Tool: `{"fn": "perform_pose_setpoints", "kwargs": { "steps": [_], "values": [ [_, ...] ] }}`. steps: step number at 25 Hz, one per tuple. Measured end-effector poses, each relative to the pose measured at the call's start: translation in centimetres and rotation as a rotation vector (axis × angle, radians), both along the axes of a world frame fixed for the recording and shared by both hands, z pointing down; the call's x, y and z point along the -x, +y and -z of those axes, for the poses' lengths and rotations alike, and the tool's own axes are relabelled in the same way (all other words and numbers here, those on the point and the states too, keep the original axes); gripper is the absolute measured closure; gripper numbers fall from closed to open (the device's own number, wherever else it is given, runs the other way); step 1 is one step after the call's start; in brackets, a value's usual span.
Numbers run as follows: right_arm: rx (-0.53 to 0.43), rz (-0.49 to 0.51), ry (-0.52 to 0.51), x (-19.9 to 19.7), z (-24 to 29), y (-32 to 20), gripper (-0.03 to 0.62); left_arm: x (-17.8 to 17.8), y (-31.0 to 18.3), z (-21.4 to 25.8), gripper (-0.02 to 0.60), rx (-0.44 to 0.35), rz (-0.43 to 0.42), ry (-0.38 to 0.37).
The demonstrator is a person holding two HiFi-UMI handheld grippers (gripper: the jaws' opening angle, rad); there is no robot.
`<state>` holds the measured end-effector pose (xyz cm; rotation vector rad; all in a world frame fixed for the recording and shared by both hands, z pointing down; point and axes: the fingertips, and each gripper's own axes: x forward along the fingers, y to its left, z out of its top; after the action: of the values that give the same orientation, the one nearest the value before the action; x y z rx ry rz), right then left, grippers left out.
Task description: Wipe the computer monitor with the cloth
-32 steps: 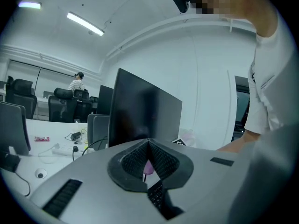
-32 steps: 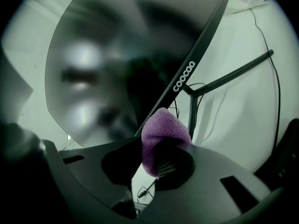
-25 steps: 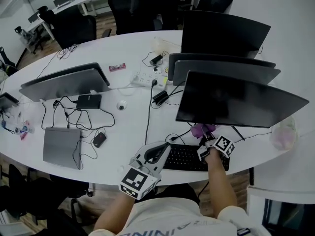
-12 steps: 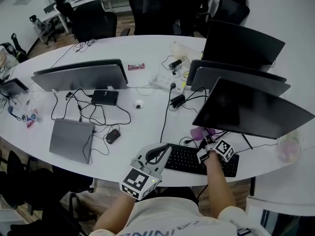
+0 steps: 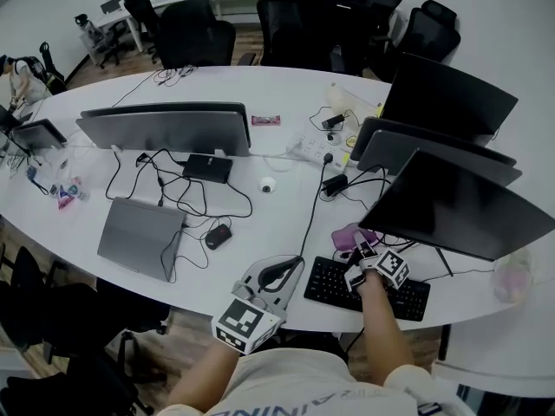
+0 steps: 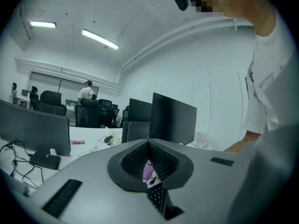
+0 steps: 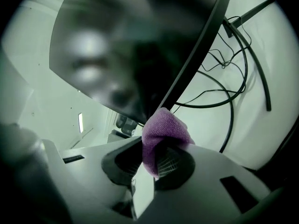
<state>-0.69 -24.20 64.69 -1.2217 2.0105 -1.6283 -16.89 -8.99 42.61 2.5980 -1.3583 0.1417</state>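
Note:
My right gripper [image 5: 359, 250] is shut on a purple cloth [image 5: 348, 235] just above the black keyboard [image 5: 381, 294], below the lower left corner of the nearest dark monitor [image 5: 455, 206]. In the right gripper view the cloth [image 7: 163, 132] bulges out between the jaws of the gripper [image 7: 156, 161], and the monitor's screen [image 7: 126, 50] fills the upper left, close by. My left gripper [image 5: 290, 265] hangs shut and empty at the table's front edge; in its own view the left gripper [image 6: 149, 158] points toward the monitor [image 6: 173, 118].
Two more monitors [image 5: 447, 98] stand behind the near one. Left of them are a wide monitor [image 5: 165, 128], a closed laptop [image 5: 139, 237], a mouse [image 5: 217, 236], a power strip [image 5: 314, 152] and loose cables [image 5: 165, 193]. Office chairs [image 5: 312, 20] line the far side.
The head view has swung so the whole table sits further right and lower. My right gripper keeps the cloth by the monitor's lower left corner; the left gripper has hardly moved.

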Motion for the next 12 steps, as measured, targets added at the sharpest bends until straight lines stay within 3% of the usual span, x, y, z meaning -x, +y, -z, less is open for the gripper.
{"fn": "perform_pose_setpoints", "kwargs": {
  "steps": [6,12],
  "values": [
    [-0.06,0.107,0.047,4.0,1.6,0.8,0.54,1.5,0.4,0.0,0.577,0.005,0.043,0.025],
    [-0.218,0.225,0.15,6.2,7.7,2.9,0.539,1.0,-0.6,2.2,0.577,-0.046,0.039,0.041]
  ]
}}
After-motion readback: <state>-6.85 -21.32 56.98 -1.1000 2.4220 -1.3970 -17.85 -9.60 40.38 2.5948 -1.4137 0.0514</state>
